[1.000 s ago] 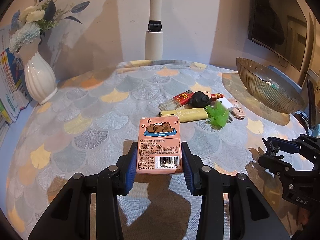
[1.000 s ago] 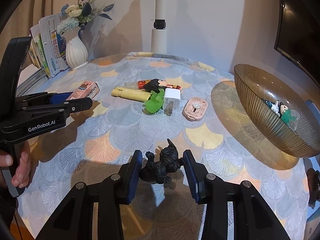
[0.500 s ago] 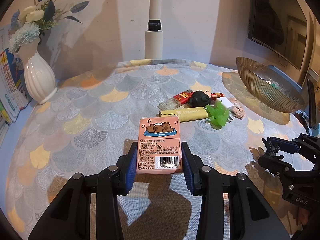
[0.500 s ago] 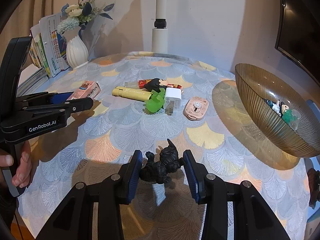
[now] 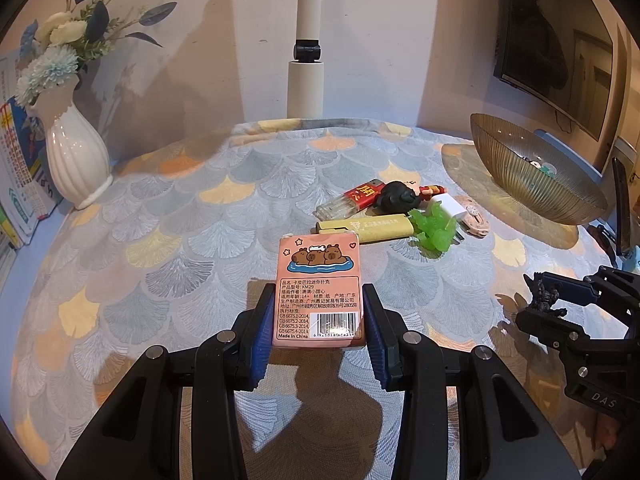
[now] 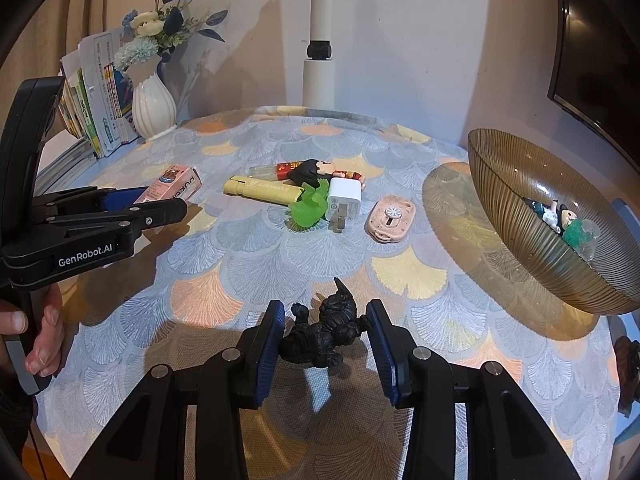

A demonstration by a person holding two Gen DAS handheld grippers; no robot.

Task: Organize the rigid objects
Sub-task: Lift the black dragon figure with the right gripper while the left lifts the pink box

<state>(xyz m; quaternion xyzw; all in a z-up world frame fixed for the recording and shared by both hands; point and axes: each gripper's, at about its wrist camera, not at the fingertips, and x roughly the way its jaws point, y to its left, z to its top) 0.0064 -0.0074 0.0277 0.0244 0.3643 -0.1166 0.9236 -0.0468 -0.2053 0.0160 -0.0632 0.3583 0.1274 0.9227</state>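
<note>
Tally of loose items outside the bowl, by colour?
Pink: 2, card box, oval case
Black: 2, gripped figure, toy
Yellow: 1
Red: 1
Green: 1
White: 1
Total: 8

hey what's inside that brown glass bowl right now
The brown glass bowl holds a few small figurines, white, dark and teal. Its near wall covers the bottom, so anything lower is hidden.
</note>
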